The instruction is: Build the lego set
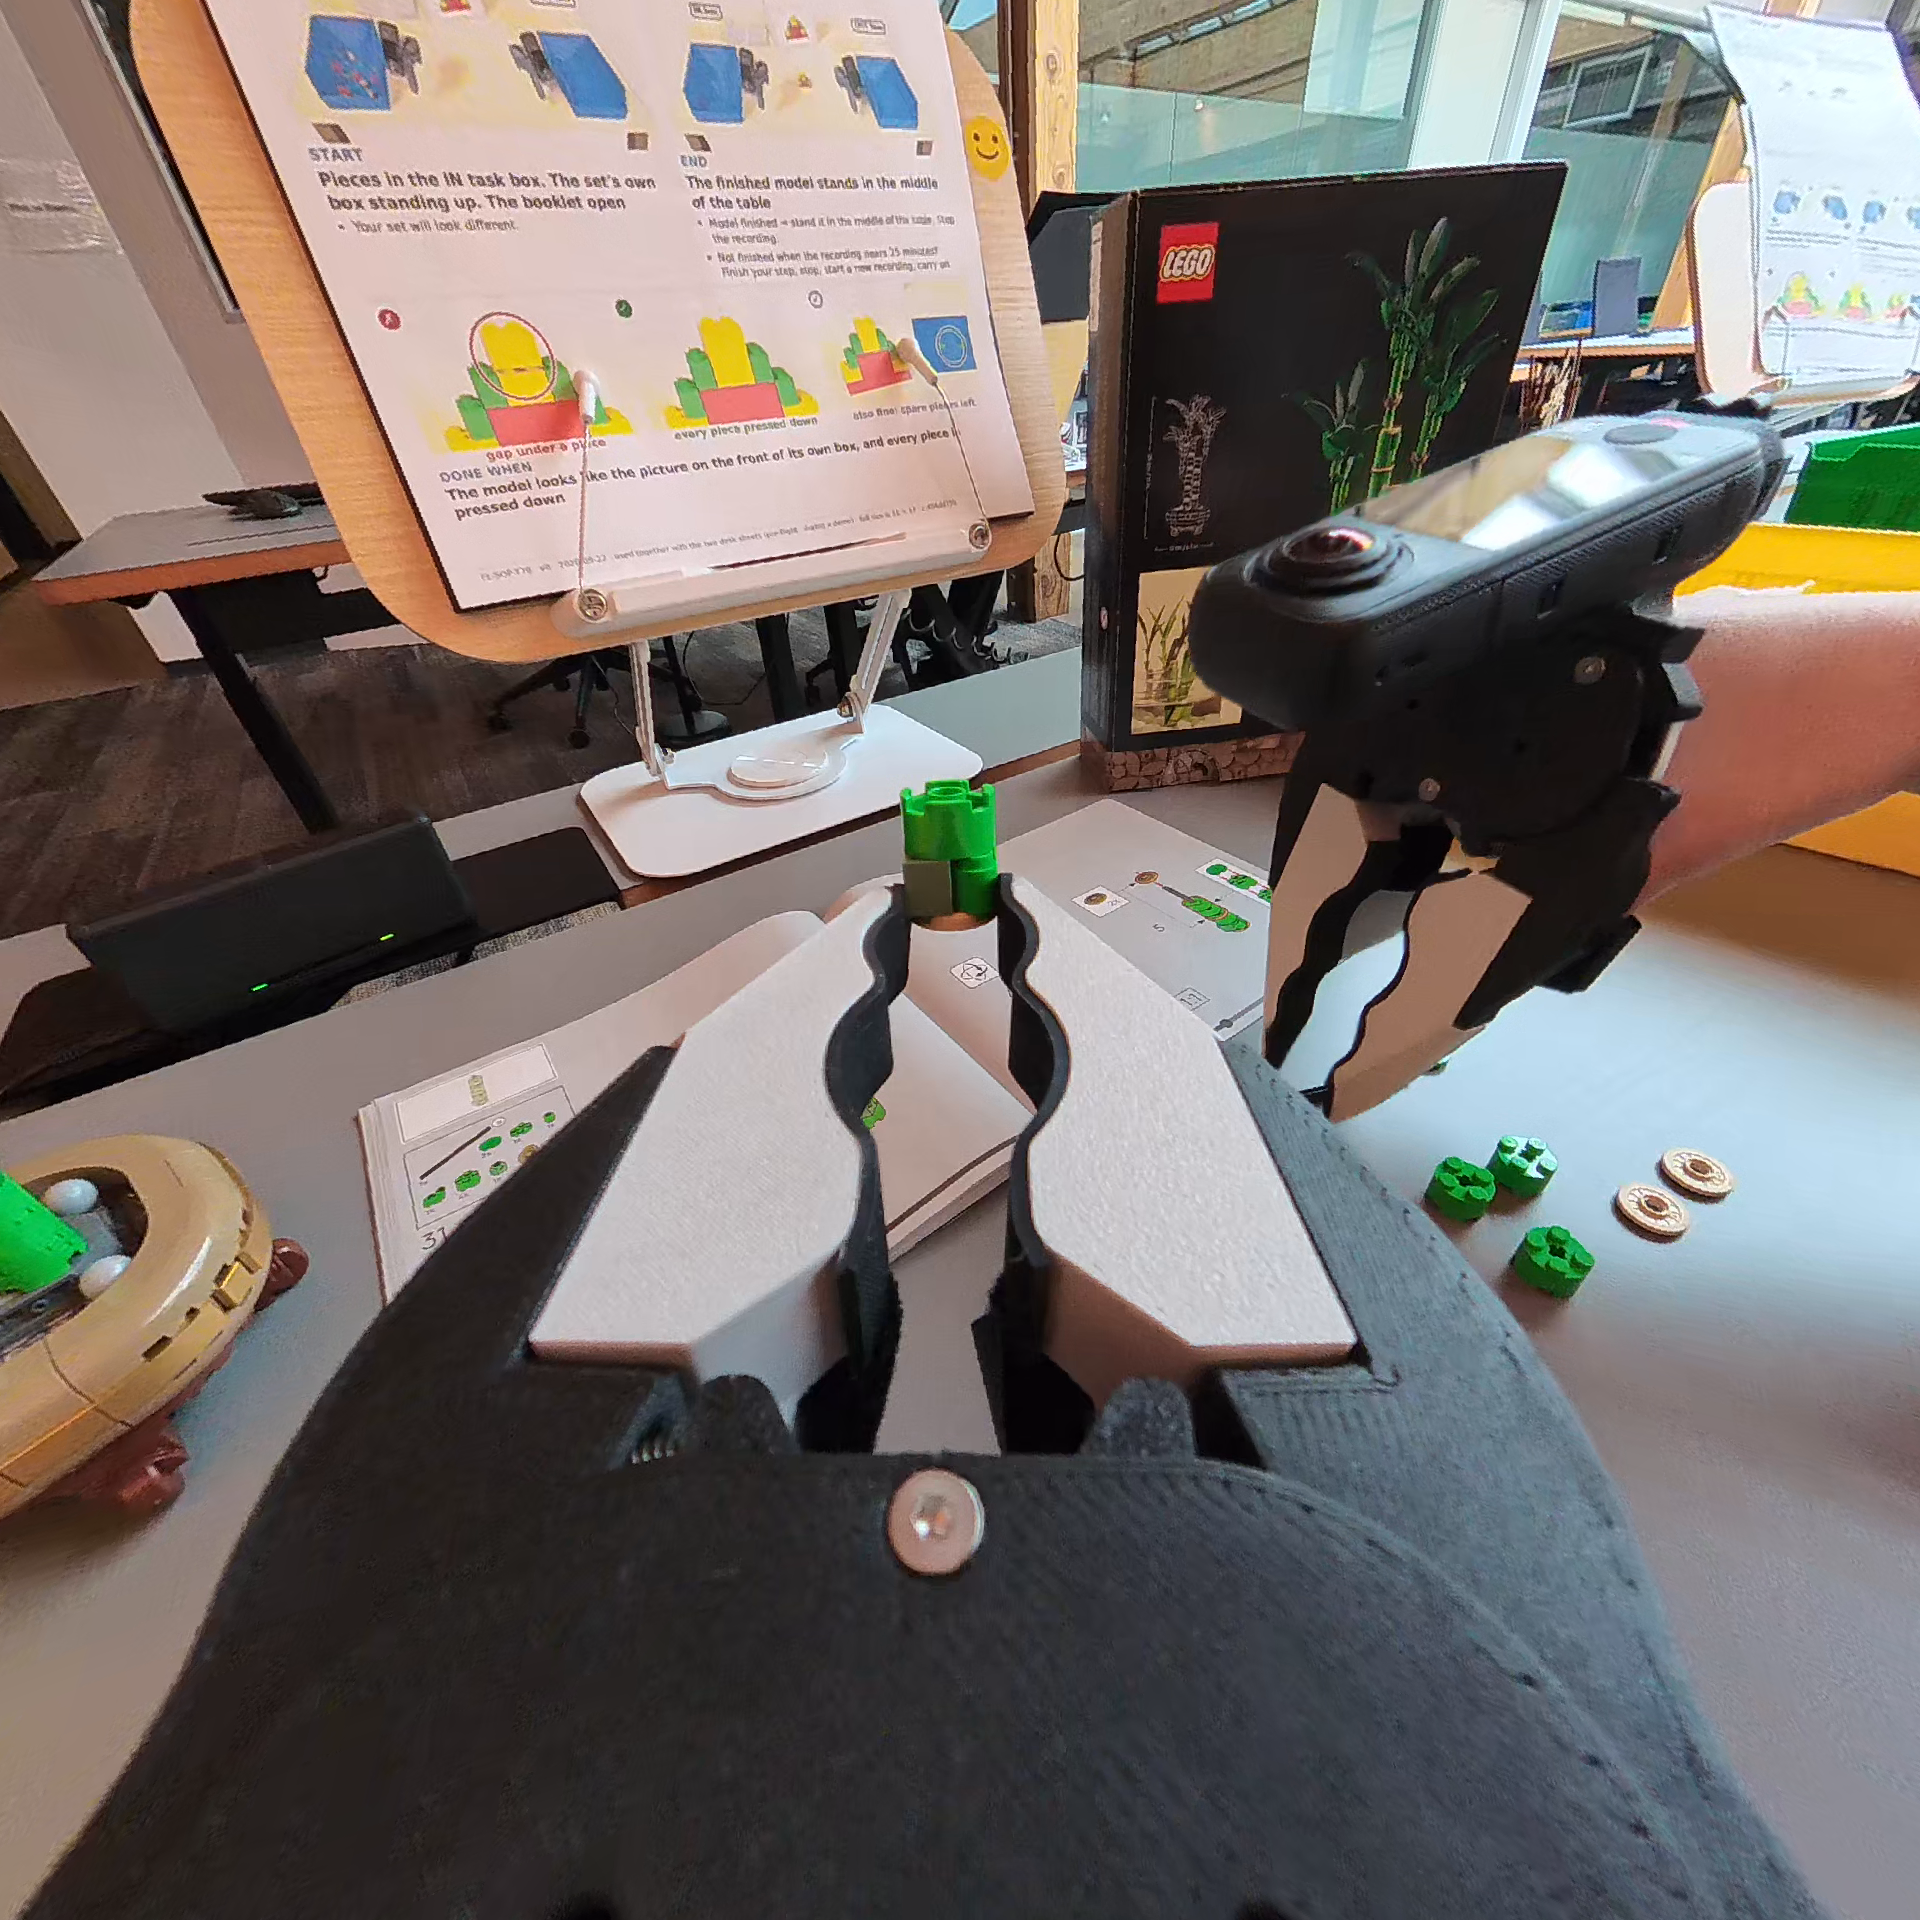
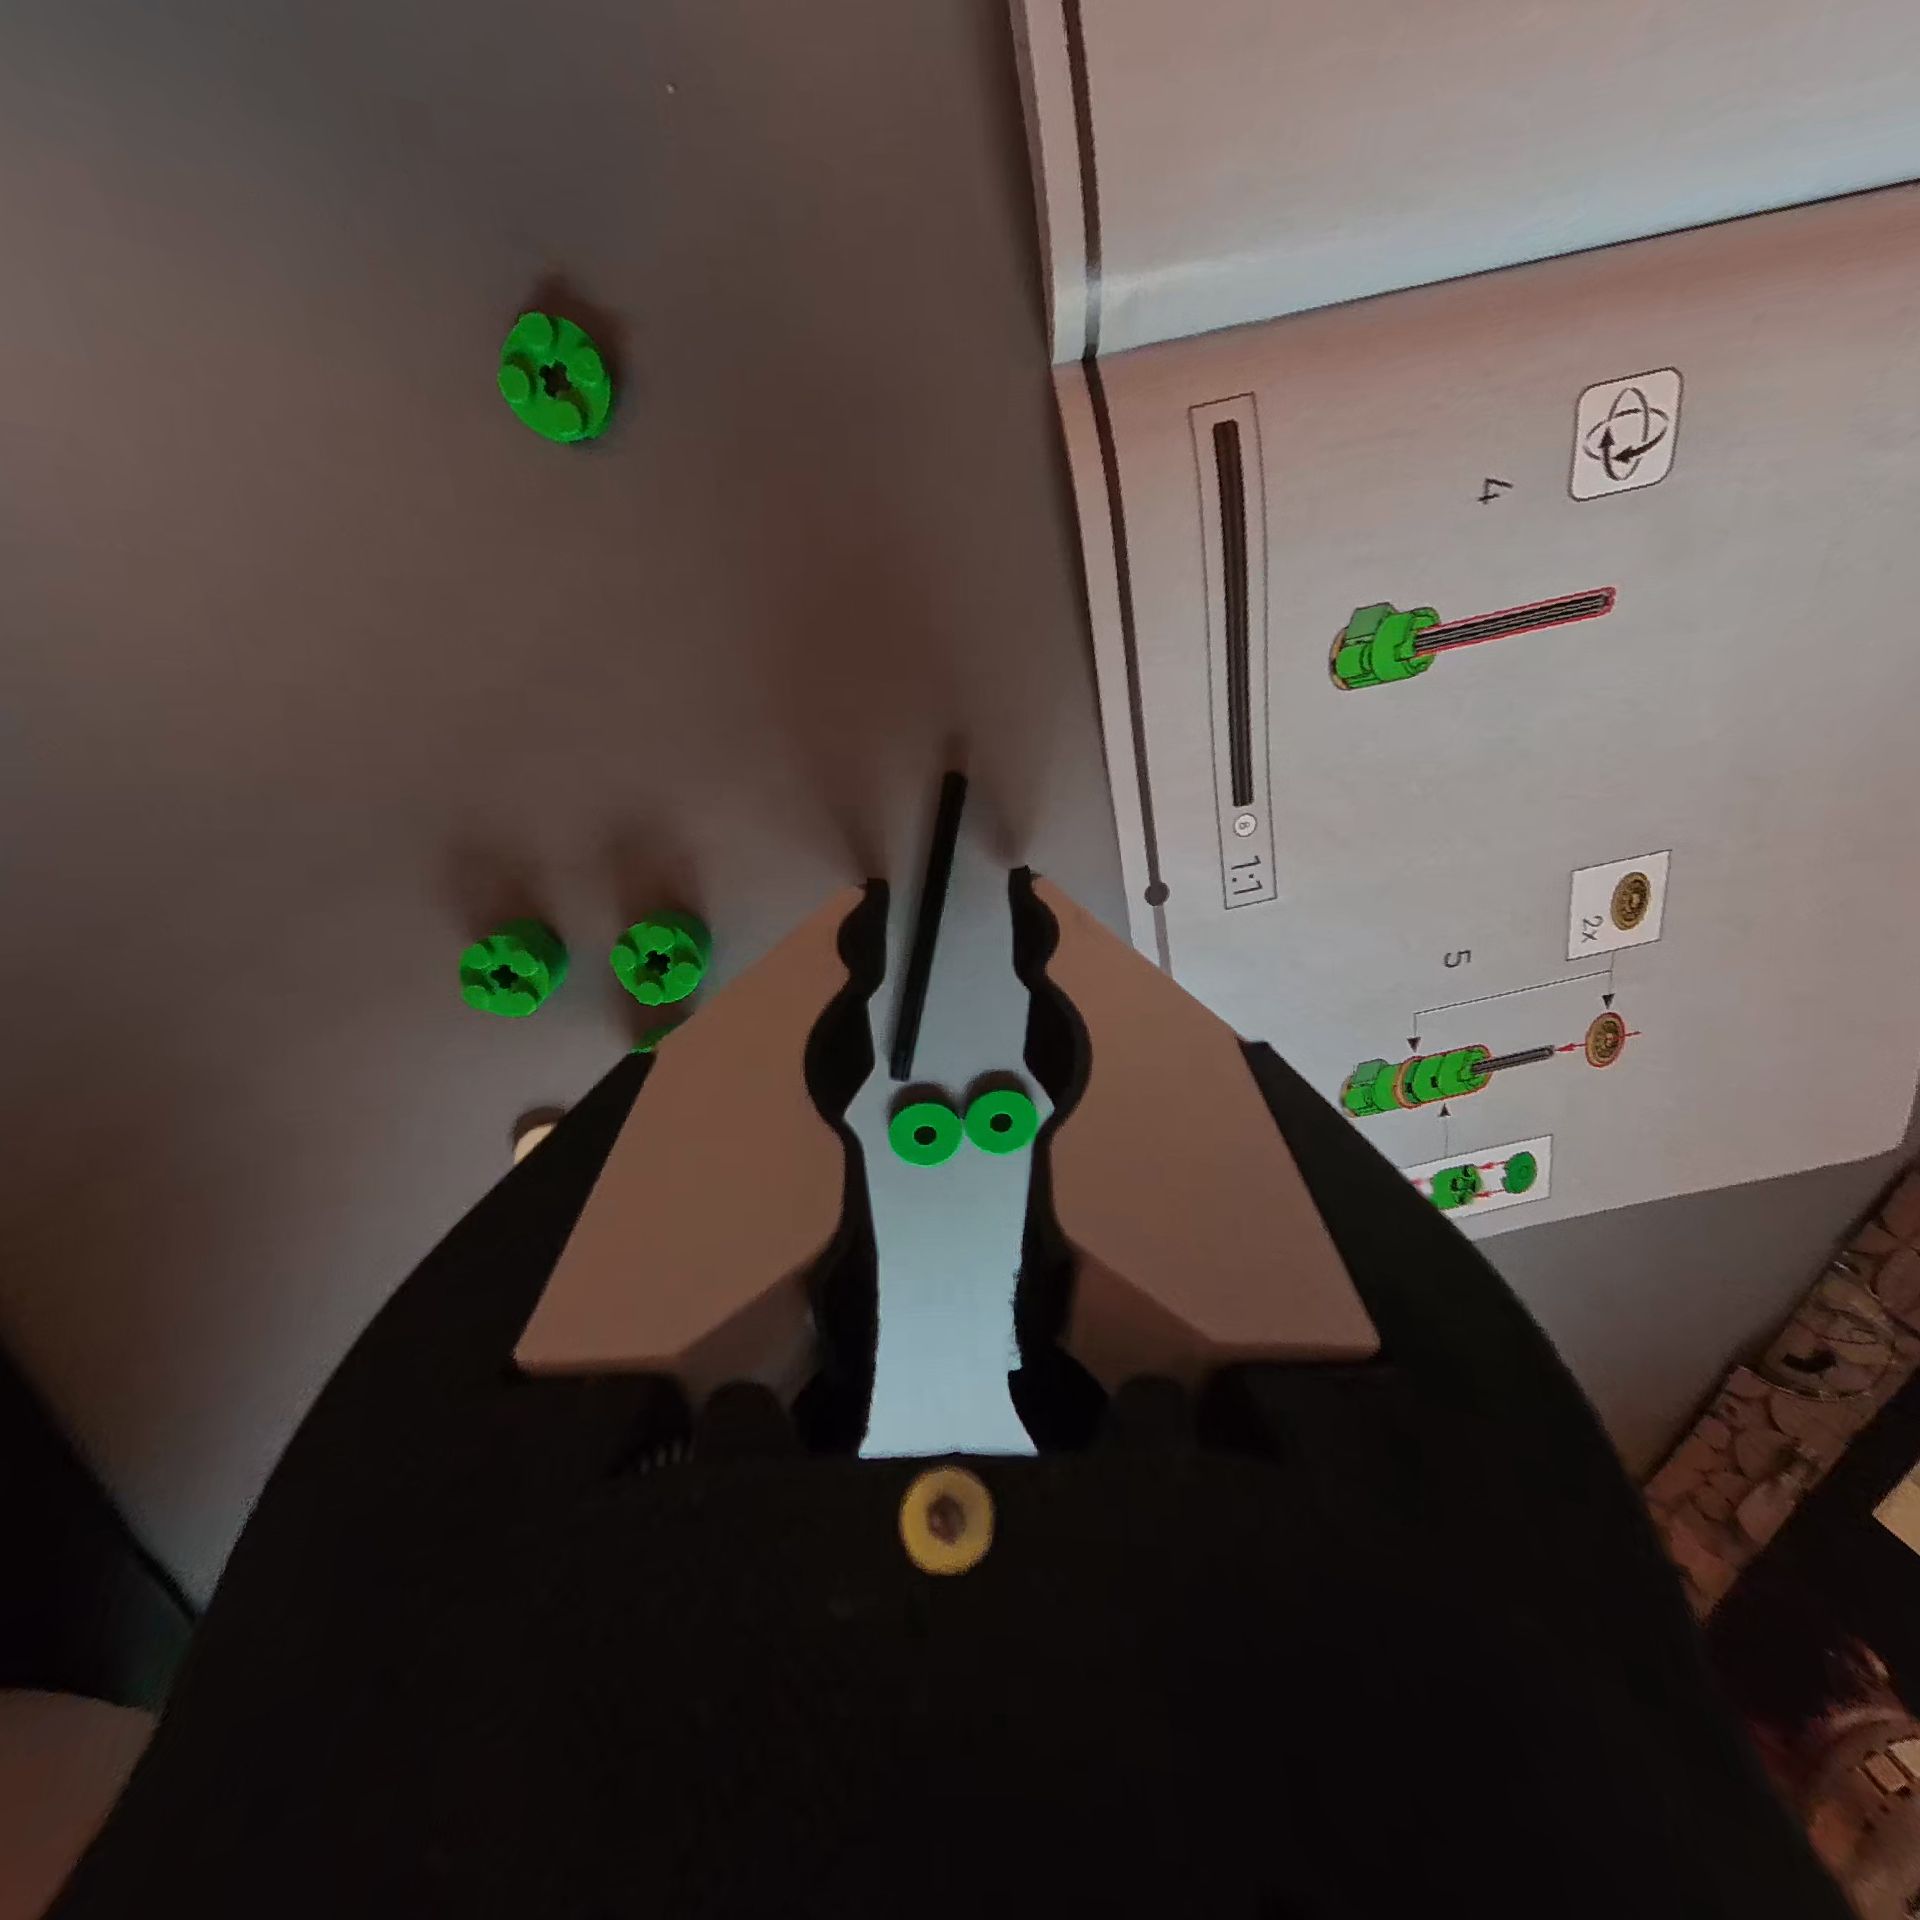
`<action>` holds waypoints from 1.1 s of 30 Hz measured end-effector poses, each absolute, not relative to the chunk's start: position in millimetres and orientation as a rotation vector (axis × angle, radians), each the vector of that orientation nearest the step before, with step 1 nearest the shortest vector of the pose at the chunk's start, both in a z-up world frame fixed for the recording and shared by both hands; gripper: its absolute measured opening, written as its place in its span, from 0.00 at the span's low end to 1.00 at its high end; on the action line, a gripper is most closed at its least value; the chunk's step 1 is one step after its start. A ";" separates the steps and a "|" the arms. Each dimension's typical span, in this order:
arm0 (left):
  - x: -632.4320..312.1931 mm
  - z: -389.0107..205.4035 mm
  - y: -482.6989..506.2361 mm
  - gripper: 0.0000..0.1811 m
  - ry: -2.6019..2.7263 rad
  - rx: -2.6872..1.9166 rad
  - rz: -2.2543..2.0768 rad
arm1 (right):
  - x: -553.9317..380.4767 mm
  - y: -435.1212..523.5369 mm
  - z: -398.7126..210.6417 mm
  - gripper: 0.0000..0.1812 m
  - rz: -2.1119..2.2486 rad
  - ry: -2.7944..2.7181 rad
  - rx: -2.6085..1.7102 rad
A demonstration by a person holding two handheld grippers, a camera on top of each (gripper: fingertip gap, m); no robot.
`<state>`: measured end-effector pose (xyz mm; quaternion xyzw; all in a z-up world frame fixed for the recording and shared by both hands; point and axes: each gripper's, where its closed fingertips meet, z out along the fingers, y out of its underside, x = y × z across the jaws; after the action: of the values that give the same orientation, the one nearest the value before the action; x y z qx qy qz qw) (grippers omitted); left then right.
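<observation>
two hand-held grippers: left [image 1: 951, 899] pinches a green stack [image 1: 948, 847]; right [image 2: 945, 883] spread over a black axle [image 2: 928, 925].

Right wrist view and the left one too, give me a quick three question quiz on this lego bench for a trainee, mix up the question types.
1. True or false: the left hand-held gripper is shut on a small green stack.
2. Multiple choice: what lies on the table between the fingers of the right hand-held gripper? A) a tan disc B) a black axle C) a leaf piece
3. Fill in: the two tan discs lie beside loose green round ____.

Key: 1 true. 2 B; the right hand-held gripper is open, above the axle and two small green rings. 3 bricks.
</observation>
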<state>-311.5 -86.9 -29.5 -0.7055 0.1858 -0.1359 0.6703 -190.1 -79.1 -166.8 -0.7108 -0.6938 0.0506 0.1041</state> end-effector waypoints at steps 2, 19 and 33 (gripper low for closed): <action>-310.5 -29.6 -87.1 0.08 0.422 -1.590 -0.311 | -188.4 -78.0 -167.9 0.13 0.109 -2.055 -2.092; -308.3 -31.3 -86.8 0.08 0.431 -1.599 -0.321 | -199.0 -86.3 -148.5 0.02 0.280 -2.053 -1.997; -248.4 -25.6 -114.1 0.08 0.588 -1.516 -0.565 | -210.9 -116.7 141.6 0.01 1.494 -0.981 -0.990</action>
<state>-248.4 -114.1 -25.6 -0.6677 0.2589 -0.2488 0.6521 -210.9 -116.7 141.6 -0.4134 -0.4096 0.6237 0.5219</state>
